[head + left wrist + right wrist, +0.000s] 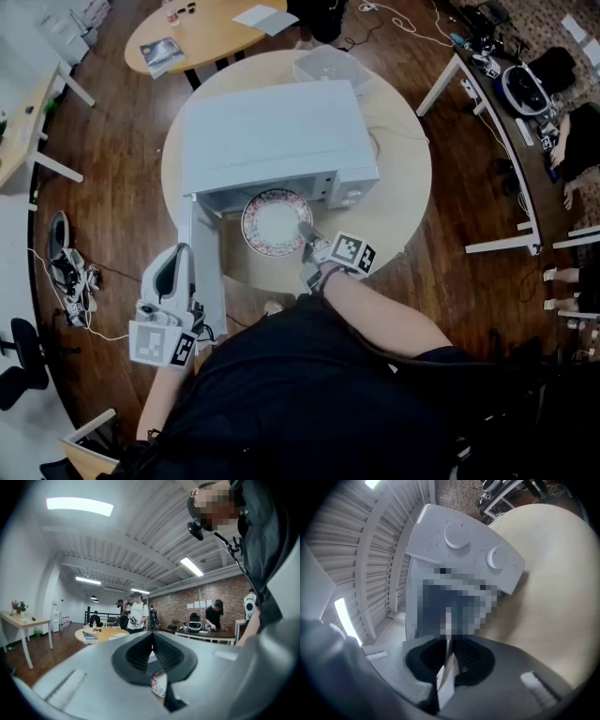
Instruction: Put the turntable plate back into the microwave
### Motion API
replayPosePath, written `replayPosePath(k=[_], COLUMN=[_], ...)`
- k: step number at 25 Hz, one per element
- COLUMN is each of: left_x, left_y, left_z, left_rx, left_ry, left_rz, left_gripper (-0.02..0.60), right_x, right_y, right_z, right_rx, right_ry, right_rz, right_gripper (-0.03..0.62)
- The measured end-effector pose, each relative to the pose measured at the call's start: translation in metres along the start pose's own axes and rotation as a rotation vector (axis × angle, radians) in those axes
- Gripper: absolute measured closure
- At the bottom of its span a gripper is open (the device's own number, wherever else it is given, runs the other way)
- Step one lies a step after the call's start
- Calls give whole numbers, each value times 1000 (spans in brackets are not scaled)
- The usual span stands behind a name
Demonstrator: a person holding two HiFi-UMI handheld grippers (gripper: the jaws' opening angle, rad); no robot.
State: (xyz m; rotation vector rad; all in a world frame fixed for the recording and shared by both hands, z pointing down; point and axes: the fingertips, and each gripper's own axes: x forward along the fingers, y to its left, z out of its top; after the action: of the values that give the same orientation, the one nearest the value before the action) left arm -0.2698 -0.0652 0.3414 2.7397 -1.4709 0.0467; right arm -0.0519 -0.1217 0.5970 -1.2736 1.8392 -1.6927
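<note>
Closest to the head camera is the person's black shirt [309, 403], with both arms reaching out past it; the right gripper [306, 232] is held ahead of the body, its marker cube [352, 253] just behind the jaws; those jaws are closed onto the near rim of the plate [272, 220], and in the right gripper view [447, 653] the white plate [446, 681] with its red-patterned edge shows edge-on, pinched between the two dark pads; from this gripper the plate stretches forward and to its left, sitting in the open mouth of the microwave [272, 136], its far part under the top edge of the oven and its near part out over the table [403, 159]; whether it rests on the oven floor cannot be told; straight ahead of the right gripper and slightly above it stands the microwave's control panel [459, 541] with two round knobs [457, 535]; the pale table [553, 606] runs off to the gripper's right; the left gripper [173, 272] is low on the person's left, just beside the open door [208, 272], which lies between it and the plate; in the left gripper view [152, 639] its jaws meet at the tips with nothing between them, and the plate [158, 685] shows below them
</note>
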Motion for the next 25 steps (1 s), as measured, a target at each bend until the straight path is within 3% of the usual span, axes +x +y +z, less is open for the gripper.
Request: replayPosePath(k=[25], left_x=[29], left_y=[6], left_z=[0], left_rx=[31], left_ry=[5], left_rz=[43], left_gripper=[578], right_x=[37], right_y=[-5], right_z=[26], right_rx=[4], right_ry=[21], right_rz=[9], right_gripper=[574])
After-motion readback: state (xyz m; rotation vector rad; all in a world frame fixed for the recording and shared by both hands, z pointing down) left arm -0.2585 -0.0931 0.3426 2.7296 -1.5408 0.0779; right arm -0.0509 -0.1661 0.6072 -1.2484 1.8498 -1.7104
